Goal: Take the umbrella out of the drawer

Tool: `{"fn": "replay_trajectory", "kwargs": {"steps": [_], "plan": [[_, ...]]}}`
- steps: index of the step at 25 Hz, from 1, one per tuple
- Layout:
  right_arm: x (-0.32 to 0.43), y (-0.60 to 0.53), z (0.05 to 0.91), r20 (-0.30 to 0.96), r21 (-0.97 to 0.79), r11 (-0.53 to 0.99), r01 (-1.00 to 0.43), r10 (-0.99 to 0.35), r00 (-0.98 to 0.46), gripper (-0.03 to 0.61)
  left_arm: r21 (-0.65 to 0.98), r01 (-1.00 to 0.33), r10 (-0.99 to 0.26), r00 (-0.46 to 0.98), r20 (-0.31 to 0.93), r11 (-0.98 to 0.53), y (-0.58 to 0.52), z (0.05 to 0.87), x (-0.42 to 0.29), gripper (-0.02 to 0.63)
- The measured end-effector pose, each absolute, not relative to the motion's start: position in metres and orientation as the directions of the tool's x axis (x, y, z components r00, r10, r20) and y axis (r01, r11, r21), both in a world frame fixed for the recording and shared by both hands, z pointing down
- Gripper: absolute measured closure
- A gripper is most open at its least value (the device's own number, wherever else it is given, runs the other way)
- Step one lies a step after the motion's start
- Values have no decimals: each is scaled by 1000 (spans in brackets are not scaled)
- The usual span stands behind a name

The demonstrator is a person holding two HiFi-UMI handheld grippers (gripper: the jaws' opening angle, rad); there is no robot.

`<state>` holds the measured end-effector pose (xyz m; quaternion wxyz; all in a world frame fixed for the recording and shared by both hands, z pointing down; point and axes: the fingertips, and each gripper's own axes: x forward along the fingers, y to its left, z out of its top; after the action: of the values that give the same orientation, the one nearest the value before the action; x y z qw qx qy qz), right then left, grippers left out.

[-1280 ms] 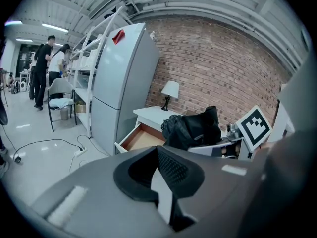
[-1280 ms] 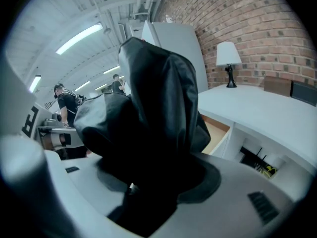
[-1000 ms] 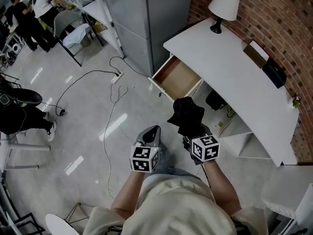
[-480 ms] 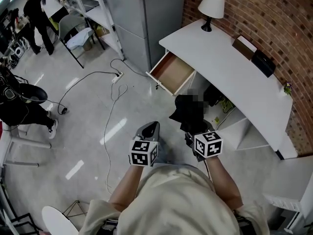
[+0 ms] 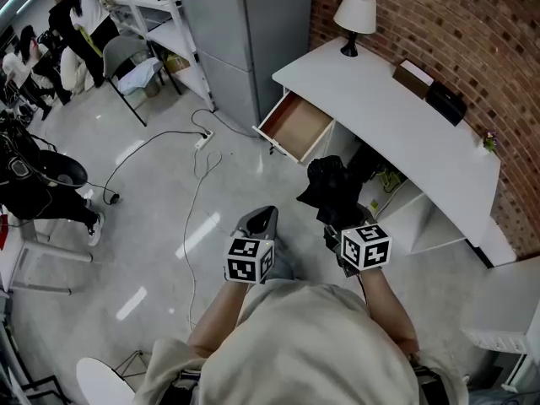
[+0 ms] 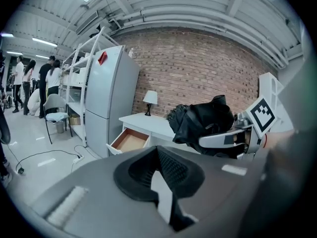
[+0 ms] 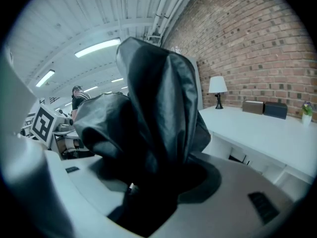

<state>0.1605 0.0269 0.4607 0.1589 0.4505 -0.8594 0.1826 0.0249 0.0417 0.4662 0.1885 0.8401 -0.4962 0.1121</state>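
Note:
My right gripper (image 5: 339, 219) is shut on a black folded umbrella (image 5: 332, 187), which it holds in the air in front of the white desk (image 5: 396, 112). In the right gripper view the umbrella (image 7: 153, 118) fills the space between the jaws and bulges above them. The wooden drawer (image 5: 295, 127) stands pulled out at the desk's left end, and its inside looks bare. My left gripper (image 5: 261, 222) is shut with nothing in it, level with the right one and to its left. In the left gripper view the umbrella (image 6: 203, 123) is at the right and the drawer (image 6: 130, 140) beyond.
A lamp (image 5: 354, 15) and two small boxes (image 5: 430, 91) stand on the desk against the brick wall. A grey cabinet (image 5: 245, 32) is left of the drawer. A cable (image 5: 198, 163) trails over the floor. People and chairs are at the far left (image 5: 51, 40).
Both grippers have risen a little and drawn away from the drawer. The right one still holds the umbrella, and the left one stays shut.

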Motion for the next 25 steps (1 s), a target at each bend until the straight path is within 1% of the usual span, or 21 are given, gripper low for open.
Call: {"fn": "replay_trajectory", "kwargs": {"steps": [12,25], "plan": [[159,33,455,406,-184,498,-847,-746,-527,345,204,-865,-782,502,370,-459,49,463,26,601],[152,30,452,399,-180,506,-844,-747,-533,345,224,-878,-797,478,369,-423,48,465,16,601]]}}
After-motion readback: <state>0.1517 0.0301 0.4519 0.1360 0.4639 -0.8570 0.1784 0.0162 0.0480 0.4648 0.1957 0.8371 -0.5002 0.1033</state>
